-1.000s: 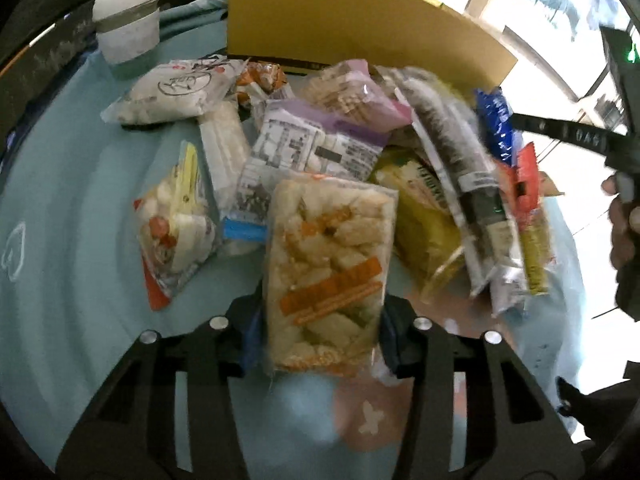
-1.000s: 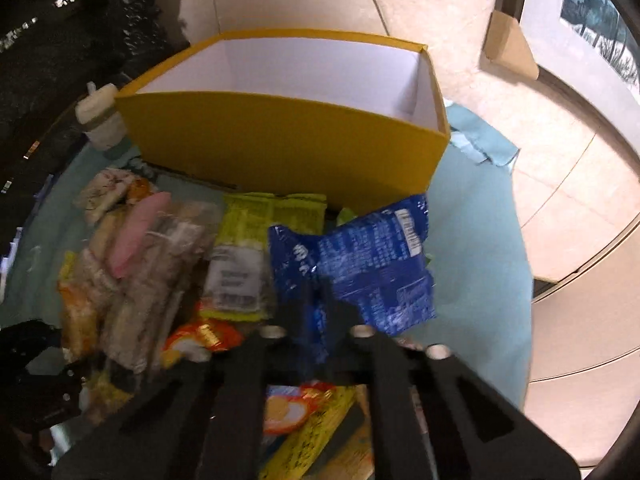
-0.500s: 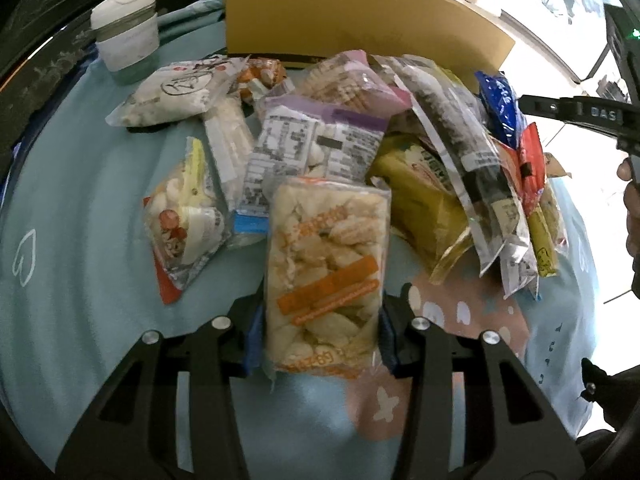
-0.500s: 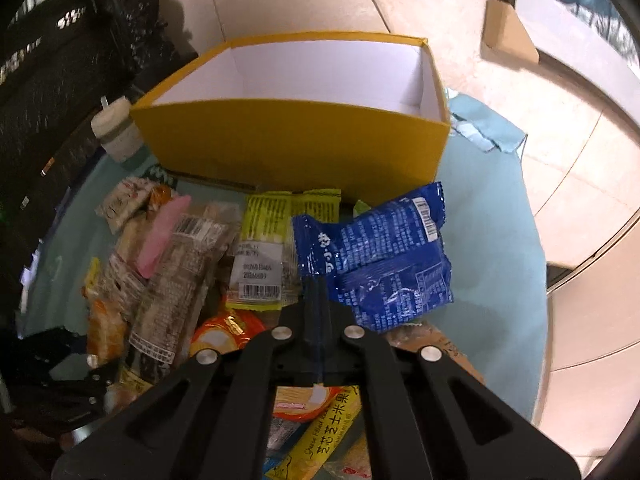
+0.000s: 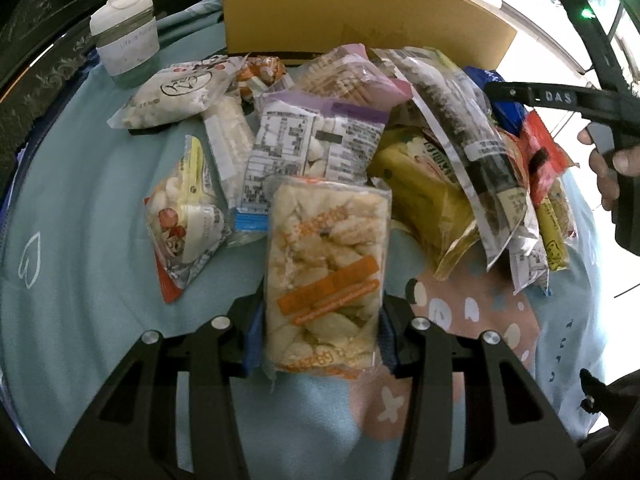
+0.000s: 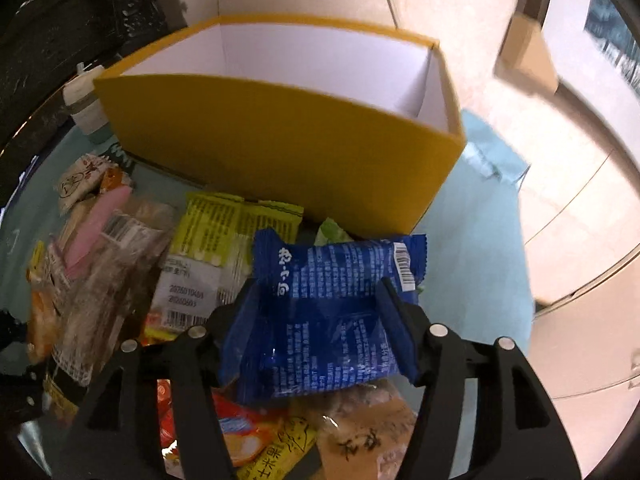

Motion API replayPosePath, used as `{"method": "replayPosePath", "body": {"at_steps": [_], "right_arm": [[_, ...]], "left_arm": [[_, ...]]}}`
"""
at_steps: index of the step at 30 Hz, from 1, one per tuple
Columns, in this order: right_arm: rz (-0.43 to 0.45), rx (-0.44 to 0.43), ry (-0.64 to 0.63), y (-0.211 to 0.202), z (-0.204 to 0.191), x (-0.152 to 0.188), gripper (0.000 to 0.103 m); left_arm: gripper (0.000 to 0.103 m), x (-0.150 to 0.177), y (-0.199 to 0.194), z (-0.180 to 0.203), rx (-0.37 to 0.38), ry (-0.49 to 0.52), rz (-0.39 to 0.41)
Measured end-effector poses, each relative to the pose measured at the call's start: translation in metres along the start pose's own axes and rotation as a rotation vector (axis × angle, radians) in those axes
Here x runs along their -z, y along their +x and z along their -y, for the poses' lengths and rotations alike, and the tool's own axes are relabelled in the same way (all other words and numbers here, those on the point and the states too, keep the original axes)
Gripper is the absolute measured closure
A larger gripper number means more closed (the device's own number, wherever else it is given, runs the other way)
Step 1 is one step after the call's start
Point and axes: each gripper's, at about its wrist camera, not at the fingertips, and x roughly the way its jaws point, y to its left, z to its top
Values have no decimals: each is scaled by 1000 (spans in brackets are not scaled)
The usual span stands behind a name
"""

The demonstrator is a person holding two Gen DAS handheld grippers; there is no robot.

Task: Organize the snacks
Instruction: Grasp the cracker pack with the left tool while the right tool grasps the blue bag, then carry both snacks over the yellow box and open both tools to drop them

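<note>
The left hand-held gripper (image 5: 320,328) grips a clear packet of pale puffed snacks with an orange label (image 5: 326,276). The packet stands between its two fingers, and both pads press on its lower sides. The upper end of the packet reaches forward, toward the heap of other snacks (image 5: 320,148) on the worktop, which is covered with a light blue cloth (image 5: 80,240).

The right hand-held gripper (image 6: 320,316) has just been opening its jaws. A blue snack packet (image 6: 324,312) lies between the two fingers, and its crumpled sides are close to both pads. I cannot tell if the pads still press on it; the jaws stand apart about as wide as the packet. The packet is above the right side of the heap, and its far edge is near the front wall of the yellow box (image 6: 280,152).

The yellow box stands behind the heap. Its white inside looks empty in the part that shows. A yellow-green packet (image 6: 224,240) lies just to the left of the blue one, in front of the box. A white cup with a lid (image 5: 124,36) stands at the left of the box, apart from the snacks.
</note>
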Motion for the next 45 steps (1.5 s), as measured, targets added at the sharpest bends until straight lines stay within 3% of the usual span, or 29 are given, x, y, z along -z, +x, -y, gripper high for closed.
{"method": "replayPosePath", "body": {"at_steps": [2,4,6,9,11,13,15,20,32,38,45], "right_arm": [[-22,7,-6,-2,2,-5,35],[8,92,-32,-8,6,-7,31],[30,118,-34,-8,11,-6,7],[-74,14,-10,14,16,-1,4],[-55,25,-28,17,13,0,3],[-53,21,-17,19,14,-3,7],[-97,-33,40,23,21,-6,28],[-121,-87,54,16,24,-6,43],[6,-208,132,-54,12,20,46],[31,-226,137,-84,0,26,46],[97,-245,102,-122,-13,20,46]], "left_arm": [[57,0,-1,0,7,-8,-1],[57,1,-2,-1,12,-16,0],[57,1,-1,-1,10,-15,1],[57,2,-1,-1,5,-14,1],[57,3,-1,-1,4,-14,-2],[57,1,-1,-2,5,-14,-7],[57,1,-1,-3,6,-15,-8],[57,-1,0,-2,-4,-21,-6],[57,-6,-21,-16,13,-55,53],[57,-5,-29,-23,11,-78,60],[57,-23,-70,-14,27,-73,148]]}}
